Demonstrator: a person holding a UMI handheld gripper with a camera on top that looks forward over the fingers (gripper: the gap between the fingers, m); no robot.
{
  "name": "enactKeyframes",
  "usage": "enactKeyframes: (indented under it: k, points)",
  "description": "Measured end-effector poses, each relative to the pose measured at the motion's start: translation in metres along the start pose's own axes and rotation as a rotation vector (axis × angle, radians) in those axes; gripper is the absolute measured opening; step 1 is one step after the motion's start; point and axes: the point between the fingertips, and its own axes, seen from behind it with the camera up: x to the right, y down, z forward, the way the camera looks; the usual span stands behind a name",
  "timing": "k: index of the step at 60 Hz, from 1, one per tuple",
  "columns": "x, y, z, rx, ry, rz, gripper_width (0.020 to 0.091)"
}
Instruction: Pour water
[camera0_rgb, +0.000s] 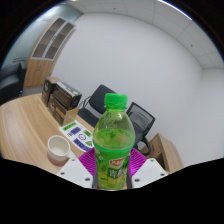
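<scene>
Gripper view: green bottle (113, 145) dead centre, upright, green cap on top, label band with red and white print around its lower half. It stands between the two fingers of the gripper (112, 172). Pink pads (88, 160) show on either side of the bottle's lower body, and their inner faces look to be right against it. Jaws closed down to about the bottle's width, seemingly pressing on it from both sides. The bottle's base is hidden low between the fingers, so whether it rests on anything I cannot tell.

Just beyond the fingers, off to one side, a white cup (59, 148) sits on a wooden desk (25, 130), mouth up, apart from the bottle. Near the cup lies a flat white item with blue and green print (74, 130); what it is I cannot make out.

Farther back on the desk, a grey boxy machine (64, 95), possibly a printer. Behind the bottle, a black office chair (100, 100), and a second one (145, 120) partly hidden by the bottle's shoulder. Pale wall (150, 50) beyond them. High on the far side, cabinets (50, 45) with wood-toned fronts.
</scene>
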Motion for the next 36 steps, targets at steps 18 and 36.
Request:
enactKeyframes:
  k: [18, 36]
  points:
    - [0.002, 0.061, 0.042, 0.065, -0.095, 0.451, 0.0388]
    - [-0.005, 0.089, 0.06, 0.141, -0.087, 0.492, 0.041]
